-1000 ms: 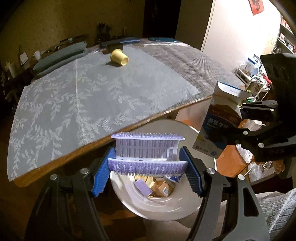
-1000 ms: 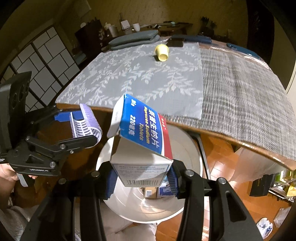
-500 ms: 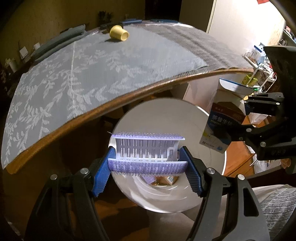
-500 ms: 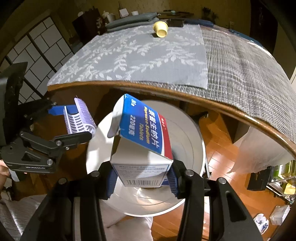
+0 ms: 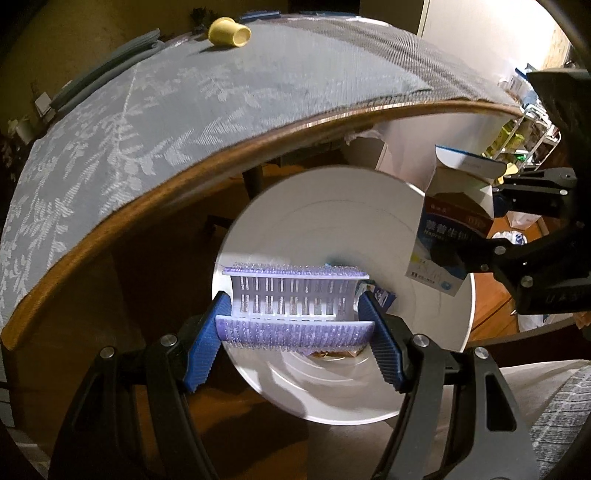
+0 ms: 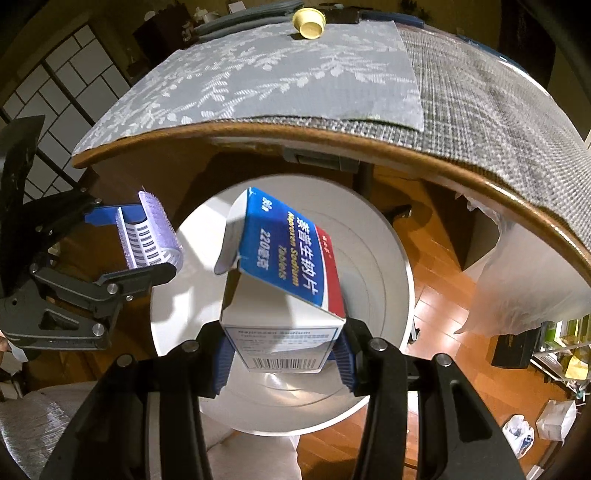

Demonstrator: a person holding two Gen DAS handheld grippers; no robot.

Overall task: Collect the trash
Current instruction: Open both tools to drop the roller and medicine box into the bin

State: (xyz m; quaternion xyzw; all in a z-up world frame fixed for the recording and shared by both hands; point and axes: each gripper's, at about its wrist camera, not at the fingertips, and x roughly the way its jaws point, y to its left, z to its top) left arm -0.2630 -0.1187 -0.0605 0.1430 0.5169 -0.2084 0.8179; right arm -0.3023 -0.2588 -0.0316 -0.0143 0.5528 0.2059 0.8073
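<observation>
1. Left tongs (image 5: 293, 325) are clamped on a purple hair roller (image 5: 295, 306), held over the mouth of the white bin (image 5: 436, 362).
2. Right tongs (image 6: 284, 356) are clamped on an opened blue-and-white tablet box (image 6: 288, 273), also held over the bin, beside the roller.
3. Risk: the roller sits near the bin's left rim. If released there, it may strike the rim and roll onto the floor.
4. Risk: the box's loose top flap may catch the rim or the other tongs, tipping the box outside on release.
5. Risk: both tongs work close together over one opening. A sideways drift may cause contact and dislodge either item.
6. Remaining trash: a yellow cup (image 5: 229, 32) lies on its side at the bench's far end.
7. Surface: the wooden-edged bench (image 6: 332, 136) carries a grey leaf-pattern cloth (image 5: 147, 122) and a woven mat (image 6: 498, 110).
8. Room: dim, with wooden flooring (image 6: 439, 310), a lattice screen (image 6: 62, 96) and clutter along the walls.
</observation>
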